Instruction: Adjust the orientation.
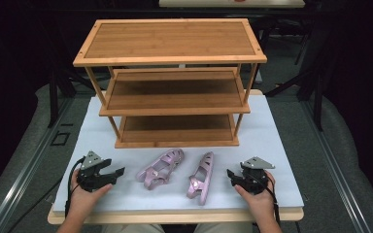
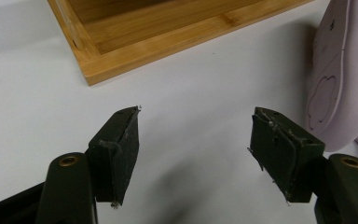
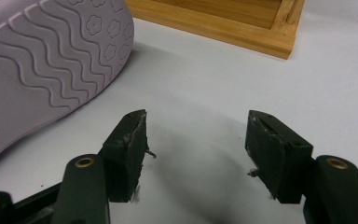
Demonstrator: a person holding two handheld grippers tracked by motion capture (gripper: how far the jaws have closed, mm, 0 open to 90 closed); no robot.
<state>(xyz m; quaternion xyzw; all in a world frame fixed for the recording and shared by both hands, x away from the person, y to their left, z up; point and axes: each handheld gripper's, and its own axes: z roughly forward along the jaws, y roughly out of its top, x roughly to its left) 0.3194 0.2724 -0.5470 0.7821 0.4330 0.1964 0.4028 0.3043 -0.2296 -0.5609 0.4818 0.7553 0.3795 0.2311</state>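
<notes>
Bare mat (image 1: pixel 126 155) between sandals (image 1: pixel 161 168) and rack (image 1: pixel 175 141)

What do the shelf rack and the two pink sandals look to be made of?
Shelf rack: looks like bamboo or light wood, smooth with a low sheen; fine straight grain and jointed frame strips show. Left sandal and right sandal: apparently moulded soft plastic or rubber, matte lilac-pink; the right sandal's sole has moulded waves and flowers.

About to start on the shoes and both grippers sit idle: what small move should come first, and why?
Probably ease the right gripper sideways toward the nearer sandal. Its jaws stand open with nothing between them, the sandal lies on its side just beside it with the sole facing it, and the rack behind is bare.
</notes>
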